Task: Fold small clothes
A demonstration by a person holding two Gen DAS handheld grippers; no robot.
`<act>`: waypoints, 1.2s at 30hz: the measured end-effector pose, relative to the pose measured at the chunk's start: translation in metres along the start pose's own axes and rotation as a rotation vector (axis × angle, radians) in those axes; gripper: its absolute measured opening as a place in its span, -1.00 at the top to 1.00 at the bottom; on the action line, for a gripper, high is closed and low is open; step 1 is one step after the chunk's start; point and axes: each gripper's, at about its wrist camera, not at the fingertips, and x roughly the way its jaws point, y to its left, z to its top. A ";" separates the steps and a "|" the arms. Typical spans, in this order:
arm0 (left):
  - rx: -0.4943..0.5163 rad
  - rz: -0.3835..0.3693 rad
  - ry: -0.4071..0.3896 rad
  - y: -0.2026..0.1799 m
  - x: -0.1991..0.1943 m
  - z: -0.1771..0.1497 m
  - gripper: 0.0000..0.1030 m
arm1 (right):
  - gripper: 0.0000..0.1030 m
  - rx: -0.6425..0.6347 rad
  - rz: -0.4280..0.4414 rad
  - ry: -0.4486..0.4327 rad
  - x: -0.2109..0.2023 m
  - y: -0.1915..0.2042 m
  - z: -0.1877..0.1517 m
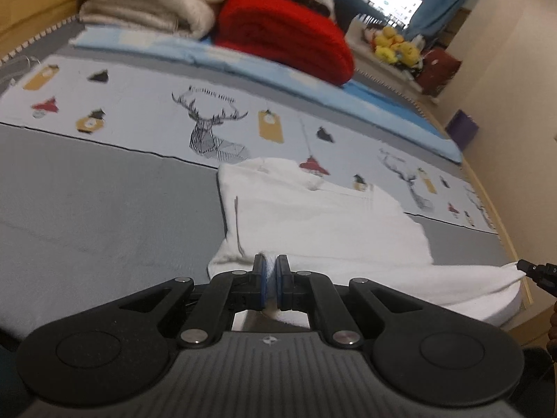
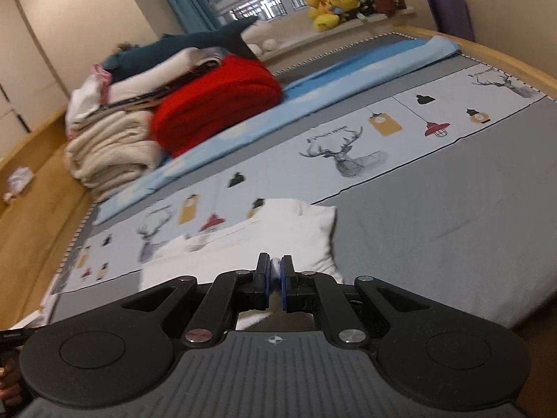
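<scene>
The small white cotton garment [image 1: 323, 223] lies on the grey bedspread [image 1: 104, 202], its far end overlapping the pale band printed with stag heads [image 1: 212, 132]; the script above the stag is too blurred to read. The left gripper [image 1: 271, 270] and the right gripper [image 2: 275, 271] each pinch its near hem, which runs between them.

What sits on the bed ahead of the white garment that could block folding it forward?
Nothing visible. Both the left gripper and right gripper already pinch the white garment; the red blanket lies far back.
</scene>
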 end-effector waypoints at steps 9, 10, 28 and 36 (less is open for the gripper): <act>0.115 0.085 0.110 0.022 0.108 0.046 0.89 | 0.90 -0.038 -0.119 0.112 0.124 -0.009 0.018; 0.111 0.091 0.123 0.025 0.115 0.042 0.89 | 0.90 -0.036 -0.133 0.124 0.135 -0.012 0.015; 0.006 0.172 0.169 0.044 0.140 0.045 0.85 | 0.90 -0.093 -0.234 0.196 0.174 -0.009 -0.011; -0.023 0.177 0.212 0.059 0.137 0.042 0.62 | 0.82 -0.040 -0.334 0.115 0.161 -0.023 -0.003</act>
